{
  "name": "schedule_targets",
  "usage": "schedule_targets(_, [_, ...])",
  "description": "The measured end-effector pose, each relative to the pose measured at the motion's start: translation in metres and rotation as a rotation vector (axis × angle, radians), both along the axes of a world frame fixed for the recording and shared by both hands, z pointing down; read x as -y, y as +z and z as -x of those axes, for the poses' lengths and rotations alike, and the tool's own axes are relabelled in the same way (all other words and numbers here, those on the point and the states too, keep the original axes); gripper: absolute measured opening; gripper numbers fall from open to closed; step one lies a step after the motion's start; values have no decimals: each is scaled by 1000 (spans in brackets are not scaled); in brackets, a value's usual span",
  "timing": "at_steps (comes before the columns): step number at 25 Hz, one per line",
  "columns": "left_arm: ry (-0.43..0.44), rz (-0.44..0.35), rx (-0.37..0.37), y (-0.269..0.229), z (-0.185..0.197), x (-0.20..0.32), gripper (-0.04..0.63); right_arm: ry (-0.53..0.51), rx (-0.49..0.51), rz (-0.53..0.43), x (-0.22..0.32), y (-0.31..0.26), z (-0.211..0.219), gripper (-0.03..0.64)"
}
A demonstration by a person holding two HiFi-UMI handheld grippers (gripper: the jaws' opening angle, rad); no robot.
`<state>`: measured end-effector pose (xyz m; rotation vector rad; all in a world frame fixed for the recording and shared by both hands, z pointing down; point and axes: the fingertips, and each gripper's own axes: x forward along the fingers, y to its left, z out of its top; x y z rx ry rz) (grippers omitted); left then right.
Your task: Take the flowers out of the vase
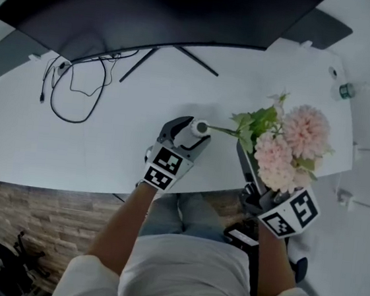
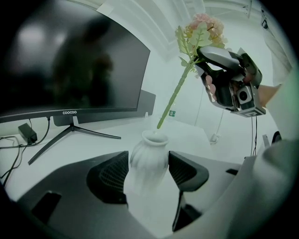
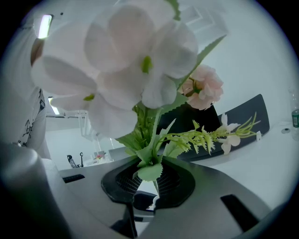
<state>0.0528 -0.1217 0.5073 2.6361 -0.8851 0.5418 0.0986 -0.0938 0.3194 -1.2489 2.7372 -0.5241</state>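
My left gripper pinches the white vase on the desk. My right gripper clamps the flowers by the stems. A slanted pull could snag the stem and tip the vase. Only the left gripper view shows the stem tip at the mouth; the right gripper view shows the pinch.

A: Your flowers are pale pink, with green leaves and a green stem.
B: And your vase is white, ribbed all round.
A: You've a white counter, a black monitor and a black cable.
B: Your left hand-held gripper has black, mesh-patterned pads, and its cube shows black-and-white squares.
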Motion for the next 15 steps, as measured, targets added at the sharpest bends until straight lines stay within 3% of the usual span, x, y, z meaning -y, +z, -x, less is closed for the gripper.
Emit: schedule_targets(15, [-2, -69, 31, -30, 8, -12, 270, 11, 3, -32, -5, -18, -11, 75])
